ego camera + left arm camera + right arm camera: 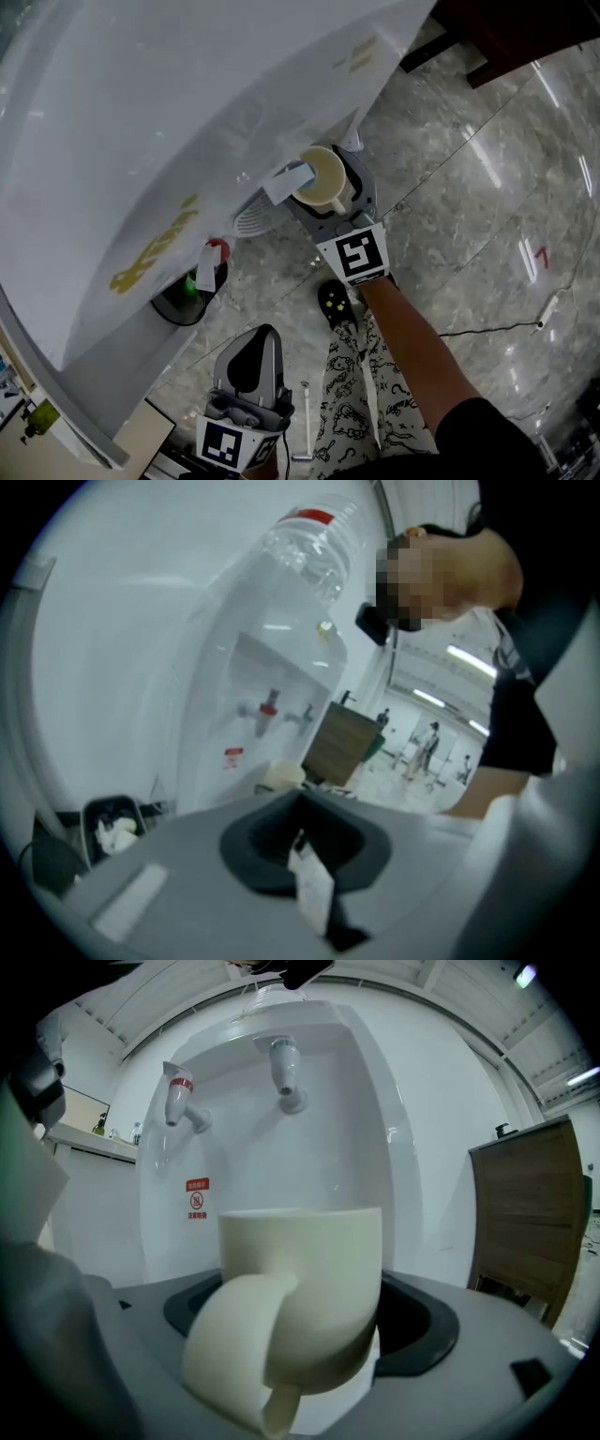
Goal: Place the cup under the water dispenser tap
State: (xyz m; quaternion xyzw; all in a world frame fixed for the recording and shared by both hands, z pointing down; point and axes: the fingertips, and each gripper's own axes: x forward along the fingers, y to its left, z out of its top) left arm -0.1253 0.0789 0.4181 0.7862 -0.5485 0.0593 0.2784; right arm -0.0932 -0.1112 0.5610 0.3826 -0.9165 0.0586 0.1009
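plain cream cup (309, 1269), upright, handle toward the camera, clamped in right gripper (323, 183) jaws; left gripper (258, 347) jaws closed, empty.

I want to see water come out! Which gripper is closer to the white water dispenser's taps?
Right. The right gripper holds the cream handled cup just before the taps; the left gripper hangs back by the person's legs.

red prohibition sticker (196, 1200) on water dispenser (328, 1129), its print too small
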